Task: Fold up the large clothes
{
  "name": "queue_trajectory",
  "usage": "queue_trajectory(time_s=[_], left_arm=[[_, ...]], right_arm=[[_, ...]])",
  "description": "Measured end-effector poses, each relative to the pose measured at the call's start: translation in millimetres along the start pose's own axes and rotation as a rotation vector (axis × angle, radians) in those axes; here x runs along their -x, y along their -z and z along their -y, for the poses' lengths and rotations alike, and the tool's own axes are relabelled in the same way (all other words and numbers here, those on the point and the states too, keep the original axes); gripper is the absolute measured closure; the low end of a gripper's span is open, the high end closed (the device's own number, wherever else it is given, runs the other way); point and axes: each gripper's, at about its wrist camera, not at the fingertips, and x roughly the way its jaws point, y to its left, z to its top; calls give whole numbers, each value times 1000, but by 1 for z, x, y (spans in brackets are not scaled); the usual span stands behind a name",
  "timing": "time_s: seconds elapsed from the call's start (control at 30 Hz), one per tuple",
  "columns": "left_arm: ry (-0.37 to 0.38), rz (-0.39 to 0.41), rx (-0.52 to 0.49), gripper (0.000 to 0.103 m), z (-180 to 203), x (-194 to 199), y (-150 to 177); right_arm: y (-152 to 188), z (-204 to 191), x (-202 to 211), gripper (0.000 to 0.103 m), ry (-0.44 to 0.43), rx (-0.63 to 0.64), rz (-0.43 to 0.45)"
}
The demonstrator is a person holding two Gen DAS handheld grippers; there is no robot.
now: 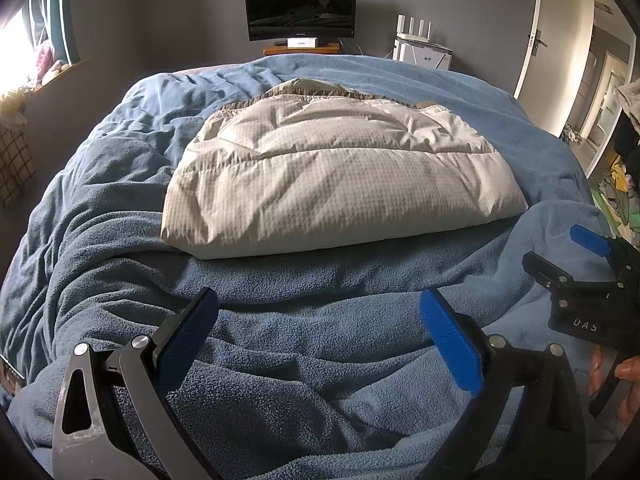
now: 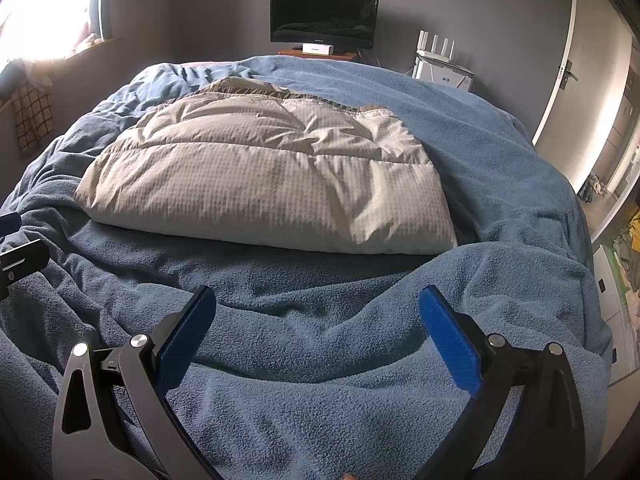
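while both tools hover low over the near part of the bed (image 1: 100, 184), the task's item, a pale quilted garment (image 1: 336, 172), lies beyond them toward the far side, flat on the blue fleece blanket (image 1: 280, 288) and apart from every finger. its long axis runs left to right across the bed, with a rounded, already doubled edge facing near and a darker lining strip showing along the far edge. the left gripper (image 1: 320, 328) has its fingers spread wide and holds nothing; seen along its fingers, the garment sits straight ahead and a little left of centre. the right gripper (image 2: 318, 324) is likewise spread wide and empty; in its own view the garment (image 2: 272, 176) lies ahead and to the left, its near right corner being the closest part. in the left wrist view the right gripper (image 1: 560, 256) stands at the right margin, just beside the near right corner, with part of a hand (image 1: 624, 376) behind it. judgement: each tool is nearer its own end of the near edge, the left end for the left, the right end for the right, so a paired reach forward to those two corners appears the likely next requirement. further folding state cannot be confirmed.
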Motion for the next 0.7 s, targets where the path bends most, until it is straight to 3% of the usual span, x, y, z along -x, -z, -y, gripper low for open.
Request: queue_trajectory(time_s=[0.17, 0.3, 0.43, 0.7], left_arm=[[-1, 8, 16, 6, 0, -1, 1], [-85, -12, 15, 6, 7, -5, 2], [-31, -12, 39, 6, 6, -5, 1], [-23, -15, 13, 6, 14, -5, 0]], right_arm=[[0, 2, -1, 6, 0, 6, -1], [0, 2, -1, 6, -1, 5, -2], [0, 2, -2, 6, -1, 9, -5], [1, 3, -5, 6, 0, 9, -12]])
